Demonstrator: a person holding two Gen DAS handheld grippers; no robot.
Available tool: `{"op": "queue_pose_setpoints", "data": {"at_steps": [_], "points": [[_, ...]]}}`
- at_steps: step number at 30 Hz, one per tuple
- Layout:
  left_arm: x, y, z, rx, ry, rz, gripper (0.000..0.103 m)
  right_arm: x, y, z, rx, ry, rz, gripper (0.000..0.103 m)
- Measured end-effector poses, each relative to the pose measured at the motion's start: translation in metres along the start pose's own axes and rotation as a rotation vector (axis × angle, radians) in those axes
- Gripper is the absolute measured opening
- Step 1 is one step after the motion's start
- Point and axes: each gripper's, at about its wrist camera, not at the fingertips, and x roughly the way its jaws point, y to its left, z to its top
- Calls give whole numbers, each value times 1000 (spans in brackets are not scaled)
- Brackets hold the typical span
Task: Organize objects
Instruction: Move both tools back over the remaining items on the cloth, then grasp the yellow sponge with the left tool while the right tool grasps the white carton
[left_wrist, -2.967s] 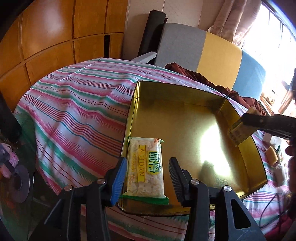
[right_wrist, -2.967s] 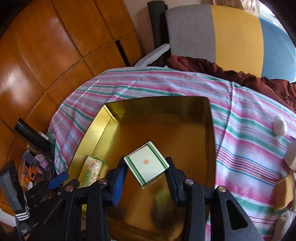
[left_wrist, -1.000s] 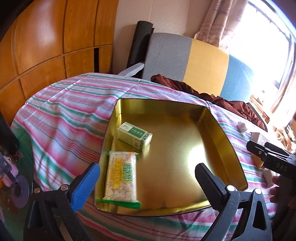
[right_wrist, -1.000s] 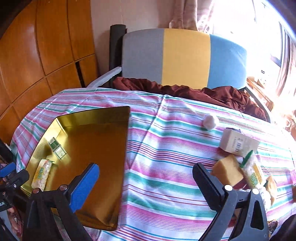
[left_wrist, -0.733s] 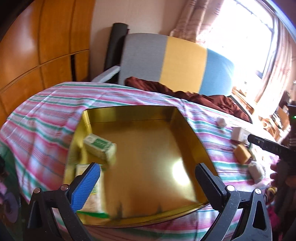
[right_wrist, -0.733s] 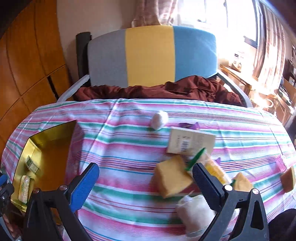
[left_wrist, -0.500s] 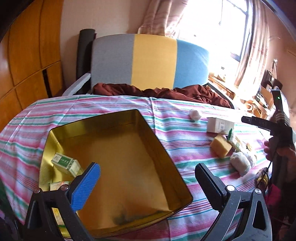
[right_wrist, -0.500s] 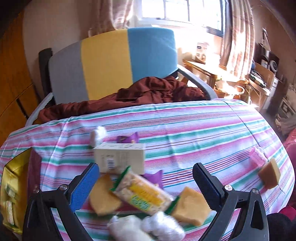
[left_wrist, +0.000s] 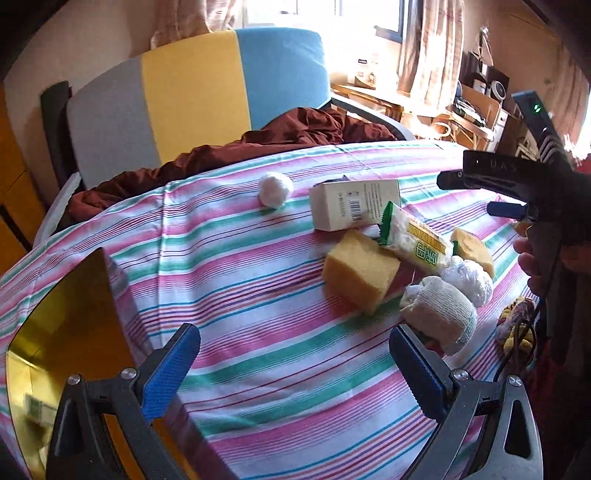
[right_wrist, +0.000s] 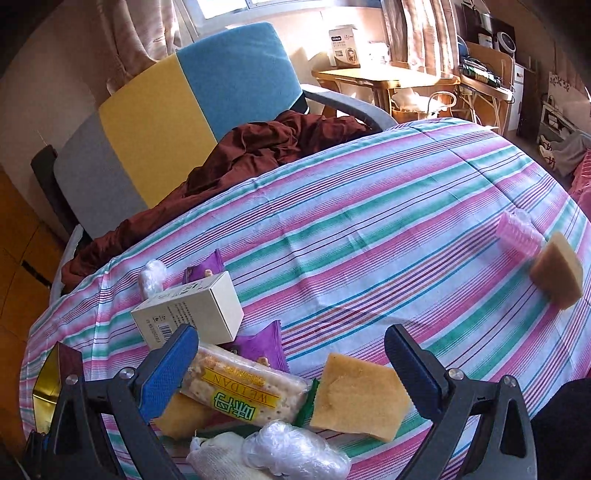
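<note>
Now cracker packet (right_wrist: 242, 397) lying flat on striped cloth (right_wrist: 369, 236), long axis running left-right between spread right gripper (right_wrist: 290, 363) fingers; left gripper (left_wrist: 295, 365) gaping, empty, swung away from gold tin (left_wrist: 55, 332).

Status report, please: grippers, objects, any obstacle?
Both grippers open, empty: left, right. Snack pack and sponge below right gripper. Gold tin far left. Path looks clear.

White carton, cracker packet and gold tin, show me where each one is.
white carton (left_wrist: 354, 205): left wrist view, on its printed side face.
cracker packet (right_wrist: 245, 395): right wrist view, on its yellow label.
gold tin (left_wrist: 70, 321): left wrist view, on its inner wall.
</note>
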Motion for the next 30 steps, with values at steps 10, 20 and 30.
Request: {"op": "queue_pose_setpoints", "data": {"at_steps": [10,20,30], "points": [[61,-36,34,141,45,-83,103,5,-6,5,38,30,45,103],[100,-43,51,118,84,-144,100,9,0,5,4,41,34,103],[83,-24,16,-93,73,-155,66,15,9,2,-16,78,115,103]]}}
